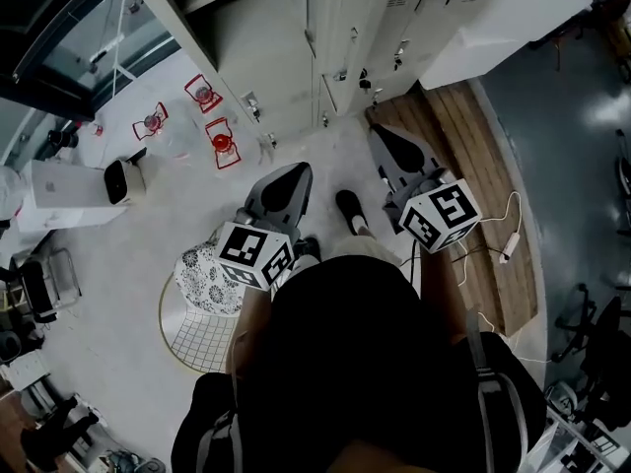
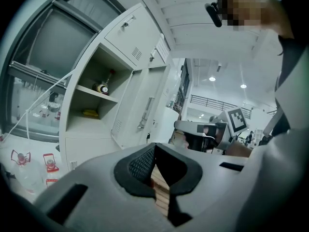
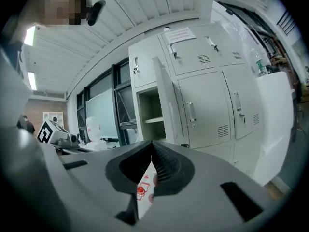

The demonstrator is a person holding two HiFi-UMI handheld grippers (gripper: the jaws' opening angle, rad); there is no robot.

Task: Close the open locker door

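Note:
The grey locker bank runs across the top of the head view. One locker [image 1: 251, 28] stands open, and its door [image 1: 310, 13] swings out towards me. In the right gripper view the door [image 3: 166, 98] juts edge-on beside the open compartment [image 3: 148, 111]. The left gripper view looks into that compartment [image 2: 91, 105], with a bottle [image 2: 101, 87] on its shelf and the door's handle [image 2: 145, 114] to the right. My left gripper [image 1: 296, 170] and right gripper [image 1: 380, 134] are both held short of the lockers, apart from the door. Both are shut and hold nothing [image 2: 155, 149] [image 3: 152, 146].
Water jugs with red labels [image 1: 222, 144] stand on the floor at the left, near a white appliance [image 1: 59, 190]. A round stool with a patterned cushion [image 1: 207, 279] is beside my left leg. A wooden platform [image 1: 473, 136] and a white cabinet [image 1: 503, 18] lie to the right.

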